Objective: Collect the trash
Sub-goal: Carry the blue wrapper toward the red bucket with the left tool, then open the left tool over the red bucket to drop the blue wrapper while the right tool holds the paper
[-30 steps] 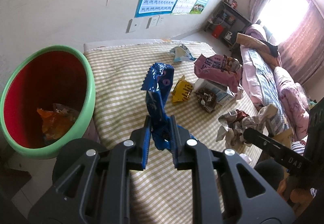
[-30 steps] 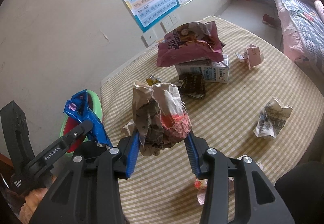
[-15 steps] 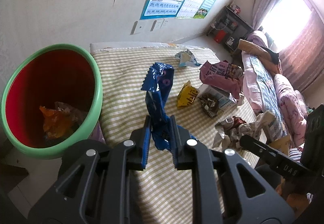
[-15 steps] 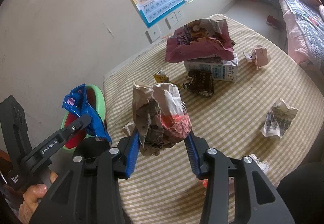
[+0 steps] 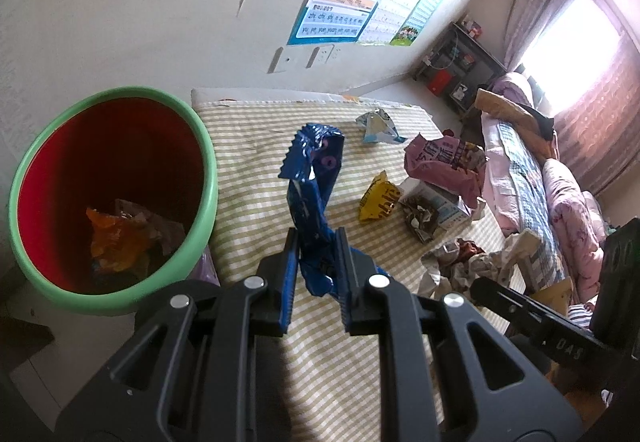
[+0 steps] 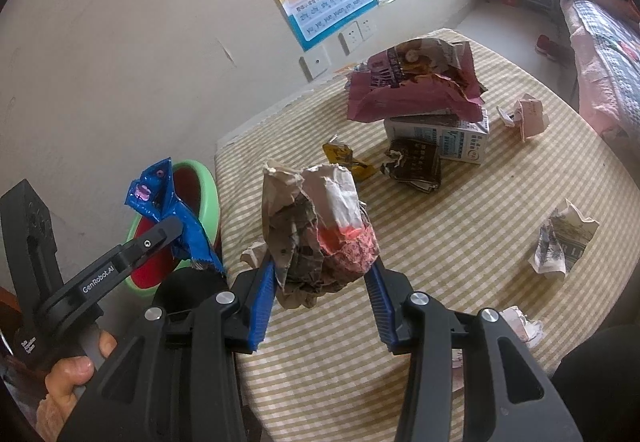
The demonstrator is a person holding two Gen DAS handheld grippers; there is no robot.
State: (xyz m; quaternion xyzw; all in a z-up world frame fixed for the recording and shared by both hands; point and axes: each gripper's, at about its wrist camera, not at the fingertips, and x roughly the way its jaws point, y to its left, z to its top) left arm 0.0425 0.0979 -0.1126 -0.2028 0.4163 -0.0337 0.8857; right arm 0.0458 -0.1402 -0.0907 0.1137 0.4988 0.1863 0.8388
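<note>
Left hand-held gripper [image 5: 316, 242]: jaws clamped tight on the lower end of a blue wrapper [image 5: 312, 182]. The wrapper stands up from the pads, twisted, its serrated top edge free. It hangs over the counter [image 5: 248, 146], just beside the bin [image 5: 200, 130] and not yet over its mouth.

Right hand-held gripper [image 6: 322, 270]: jaws partly closed, gripping a crumpled paper bag [image 6: 316, 226], brown and white with a red patch. The bag sits upright between the blue pads, lifted clear of the counter.

The bin has a green rim and red interior and stands at the counter's left edge, by the wall. An orange wrapper [image 5: 116, 238] and other scraps lie at its bottom.

Trash remaining on the checked cloth: a pink bag [image 6: 412, 82] resting on a white carton [image 6: 440, 138]; a dark wrapper [image 6: 416, 170] touching the carton's front; a yellow wrapper [image 6: 344, 158] beside it; a paper ball [image 6: 564, 242] well apart to the right; a small pinkish scrap [image 6: 528, 114] near the far edge.

A hand [image 6: 68, 382] grips the left tool's handle at lower left in the right wrist view.
</note>
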